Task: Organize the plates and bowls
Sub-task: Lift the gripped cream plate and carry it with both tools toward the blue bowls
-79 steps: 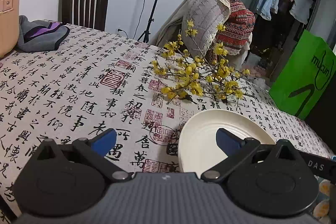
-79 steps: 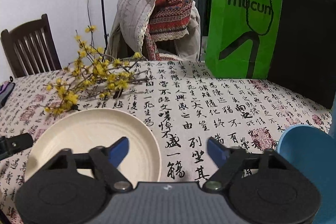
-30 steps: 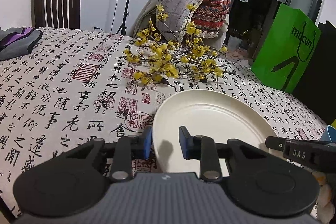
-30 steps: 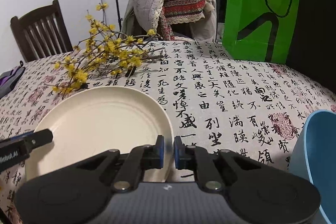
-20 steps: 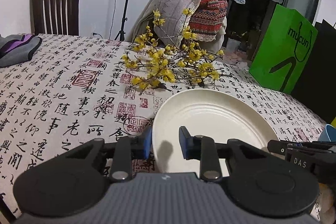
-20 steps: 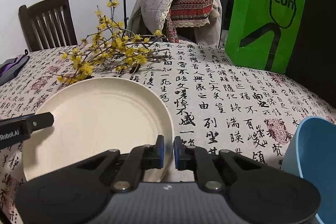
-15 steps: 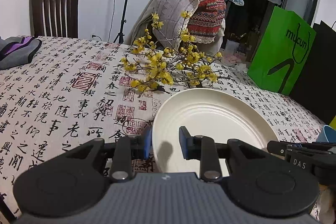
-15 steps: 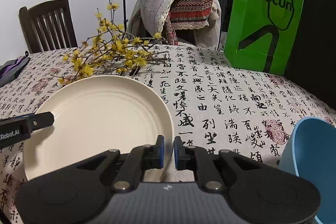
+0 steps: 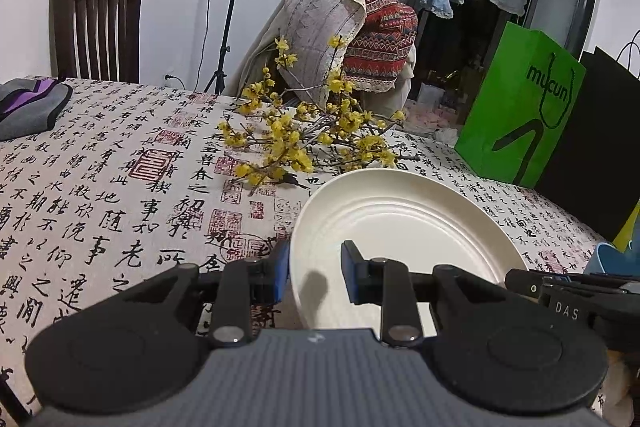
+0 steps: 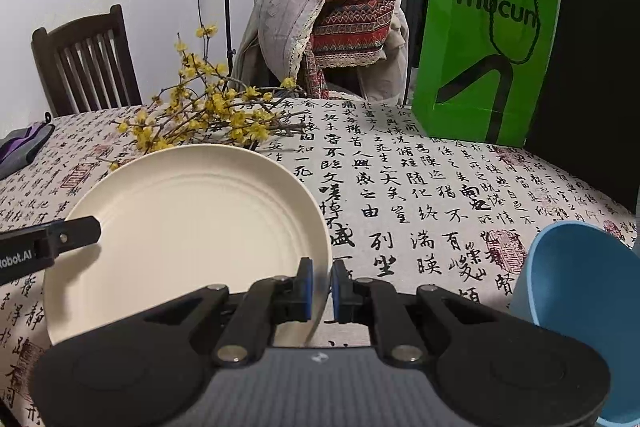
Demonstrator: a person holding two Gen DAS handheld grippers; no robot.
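Cream plate (image 10: 192, 215) sits tilted above the calligraphy-cloth worktop (image 10: 420, 187), near the yellow blossoms (image 10: 208, 107). Right tool (image 10: 320, 285) is clamped on its right rim; left tool (image 9: 314, 269) grips its left rim. Blue bowl (image 10: 580, 307) stands right.

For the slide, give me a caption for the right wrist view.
Right gripper shut on the cream plate's rim, blue bowl alongside, yellow flowers behind.

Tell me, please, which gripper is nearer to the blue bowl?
The right gripper: the blue bowl sits just beside it. The left gripper holds the plate's opposite rim, farther from the bowl.
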